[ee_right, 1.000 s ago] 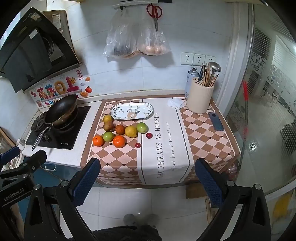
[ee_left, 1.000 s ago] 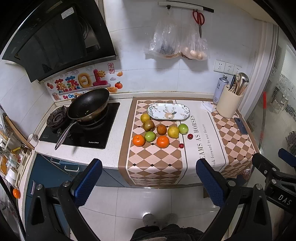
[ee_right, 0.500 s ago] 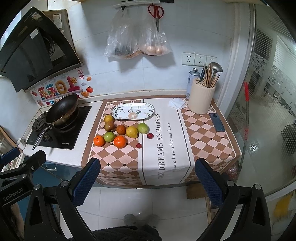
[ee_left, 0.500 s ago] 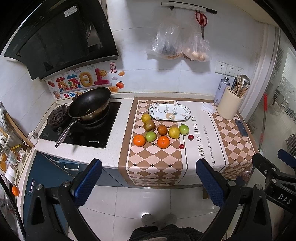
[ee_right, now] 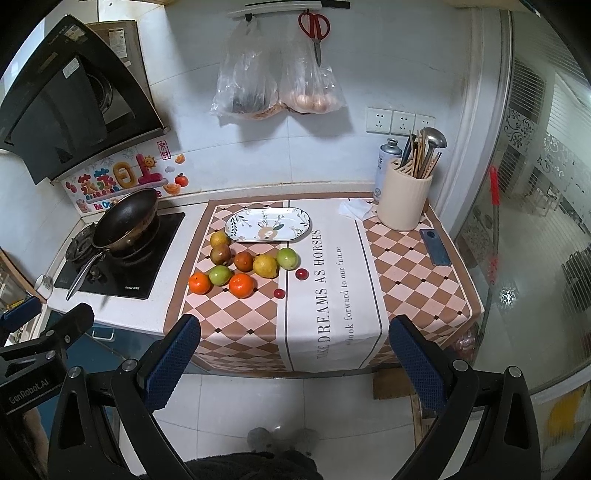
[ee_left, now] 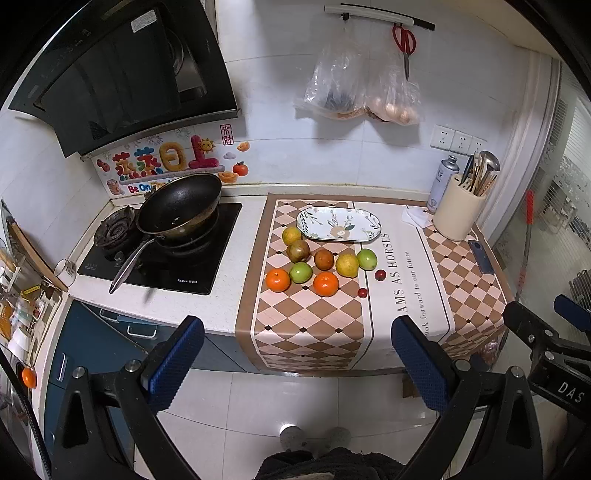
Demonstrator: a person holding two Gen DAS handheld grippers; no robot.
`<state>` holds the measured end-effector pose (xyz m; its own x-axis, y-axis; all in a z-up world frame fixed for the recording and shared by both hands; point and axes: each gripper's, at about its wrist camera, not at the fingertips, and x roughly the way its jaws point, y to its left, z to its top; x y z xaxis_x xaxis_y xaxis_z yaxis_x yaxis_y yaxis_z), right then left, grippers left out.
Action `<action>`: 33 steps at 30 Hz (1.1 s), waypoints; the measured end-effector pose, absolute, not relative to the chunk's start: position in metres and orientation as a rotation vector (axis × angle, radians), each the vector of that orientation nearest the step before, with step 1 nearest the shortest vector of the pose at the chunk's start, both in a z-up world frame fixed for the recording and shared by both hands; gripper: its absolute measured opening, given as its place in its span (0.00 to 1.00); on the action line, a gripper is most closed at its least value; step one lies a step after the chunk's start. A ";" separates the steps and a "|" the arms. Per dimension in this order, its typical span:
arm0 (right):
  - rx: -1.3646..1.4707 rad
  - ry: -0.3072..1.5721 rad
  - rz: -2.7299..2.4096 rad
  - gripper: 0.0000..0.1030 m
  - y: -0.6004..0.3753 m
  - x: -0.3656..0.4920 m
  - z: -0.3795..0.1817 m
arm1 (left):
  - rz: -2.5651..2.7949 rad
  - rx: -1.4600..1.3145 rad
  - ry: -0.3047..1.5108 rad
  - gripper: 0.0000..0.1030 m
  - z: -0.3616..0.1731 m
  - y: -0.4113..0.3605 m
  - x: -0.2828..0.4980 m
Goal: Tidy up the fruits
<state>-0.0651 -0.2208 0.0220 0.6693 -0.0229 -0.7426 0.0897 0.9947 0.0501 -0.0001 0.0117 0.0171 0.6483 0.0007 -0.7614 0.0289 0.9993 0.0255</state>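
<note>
Several fruits lie in a cluster on the checked counter cloth [ee_left: 306,325]: two oranges [ee_left: 325,283], two green ones [ee_left: 300,272], a yellow one [ee_left: 347,265], brownish ones [ee_left: 298,250] and two small red ones [ee_left: 380,274]. An empty oval patterned plate [ee_left: 338,224] sits just behind them; it also shows in the right wrist view [ee_right: 267,224]. My left gripper [ee_left: 295,365] is open and empty, held well back from the counter over the floor. My right gripper [ee_right: 293,363] is also open and empty, level with it to the right.
A black pan [ee_left: 179,206] sits on the hob at the left. A cream utensil holder [ee_right: 404,199], a spray can [ee_right: 386,166] and a dark phone [ee_right: 435,246] stand at the right. Bags and red scissors [ee_right: 314,27] hang on the wall.
Both views have drifted slightly closer to the counter. Both grippers stay open and empty, and the fruits have not moved.
</note>
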 end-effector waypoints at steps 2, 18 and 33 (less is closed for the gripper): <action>0.085 0.836 -0.063 1.00 -0.220 -0.065 0.022 | -0.016 0.035 0.866 1.00 0.017 0.012 0.000; 0.083 0.824 -0.052 1.00 -0.215 -0.066 0.025 | -0.018 0.033 0.863 1.00 0.017 0.012 -0.001; 0.084 0.823 -0.048 1.00 -0.210 -0.067 0.023 | -0.022 0.027 0.869 1.00 0.018 0.010 0.001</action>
